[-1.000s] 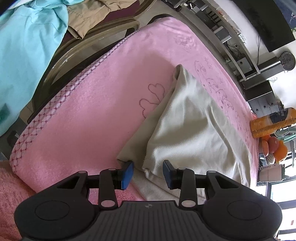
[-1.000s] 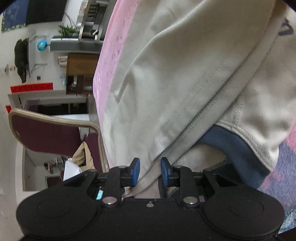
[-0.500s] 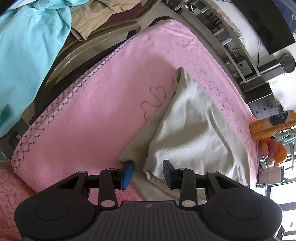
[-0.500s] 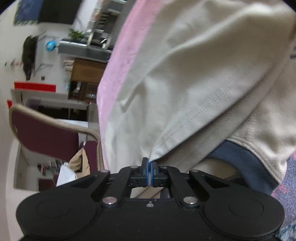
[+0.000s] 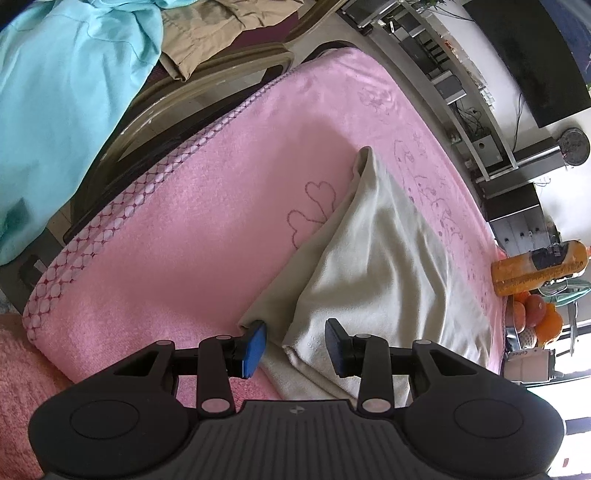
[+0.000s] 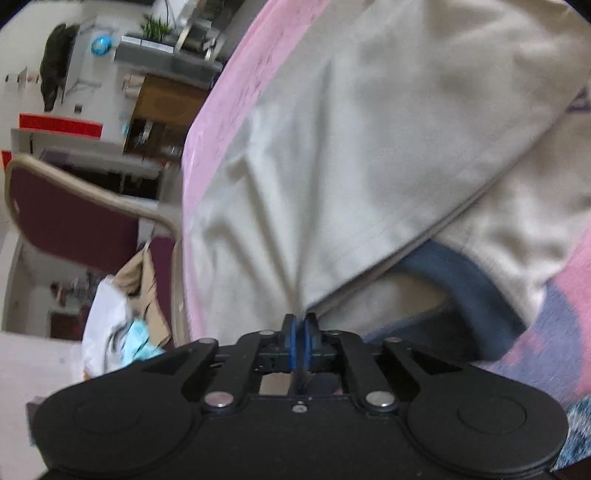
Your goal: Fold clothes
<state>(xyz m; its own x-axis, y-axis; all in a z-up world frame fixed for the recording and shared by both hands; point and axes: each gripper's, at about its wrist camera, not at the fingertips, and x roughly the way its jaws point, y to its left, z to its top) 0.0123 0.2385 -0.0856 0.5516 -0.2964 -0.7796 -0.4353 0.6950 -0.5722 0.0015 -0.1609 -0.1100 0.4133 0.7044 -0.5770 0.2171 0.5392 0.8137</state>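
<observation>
Left wrist view: the left gripper [image 5: 295, 341] points down at a cream garment [image 5: 380, 258] that lies on a pink towel [image 5: 207, 221] spread over the work surface. Its 2 blue-padded fingers [image 5: 255, 347] stand apart, with a near corner of the garment lying between them and neither pad pressing on the cloth. The garment is doubled over itself, 1 flap running up to a narrow tip toward the far end of the towel. Beyond the towel's patterned edge stand a chair frame [image 5: 207, 92], a turquoise garment [image 5: 62, 92] and a tan garment [image 5: 218, 33]; an orange bottle [image 5: 539, 266] and some oranges [image 5: 535, 314] sit at the far right edge. Right wrist view (somewhat blurred): the right gripper [image 6: 299, 332] has its 2 pads nearly together, having just parted slightly, and pinches a fold of the same cream garment [image 6: 369, 147], whose cloth draws into creases toward the pads. A dark blue collar band [image 6: 461, 269] shows just right of the pinch. A maroon chair [image 6: 74, 221] stands at left.
</observation>
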